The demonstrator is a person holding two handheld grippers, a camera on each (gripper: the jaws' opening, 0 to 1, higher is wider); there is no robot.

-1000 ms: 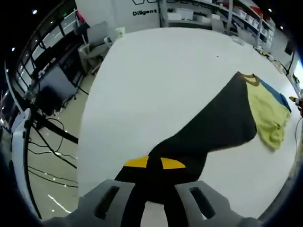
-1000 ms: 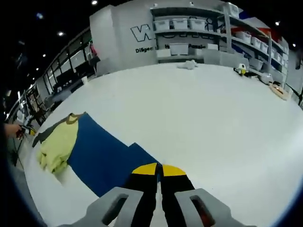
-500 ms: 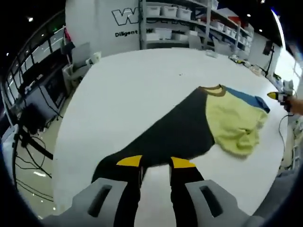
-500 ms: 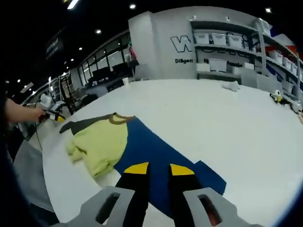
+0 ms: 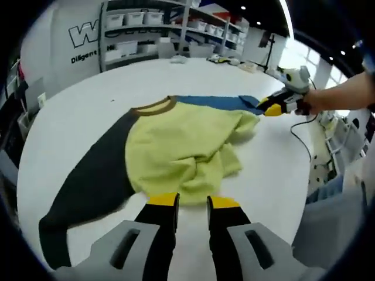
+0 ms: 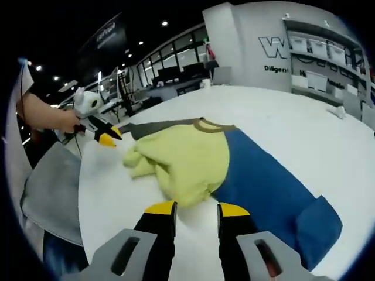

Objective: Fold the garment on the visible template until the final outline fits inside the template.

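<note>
Crumpled garment (image 5: 181, 146) lying on a white counter (image 5: 76, 111).
Left gripper (image 5: 191, 202) and right gripper (image 6: 196, 209) hover beside it, fingers apart, holding nothing.

left tongs (image 5: 191, 206), right tongs (image 6: 196, 212) — black jaws, yellow tips, grey housings.

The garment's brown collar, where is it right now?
In the left gripper view, the brown collar lies on the garment's far edge, where the dark sleeve meets the yellow body.
</note>
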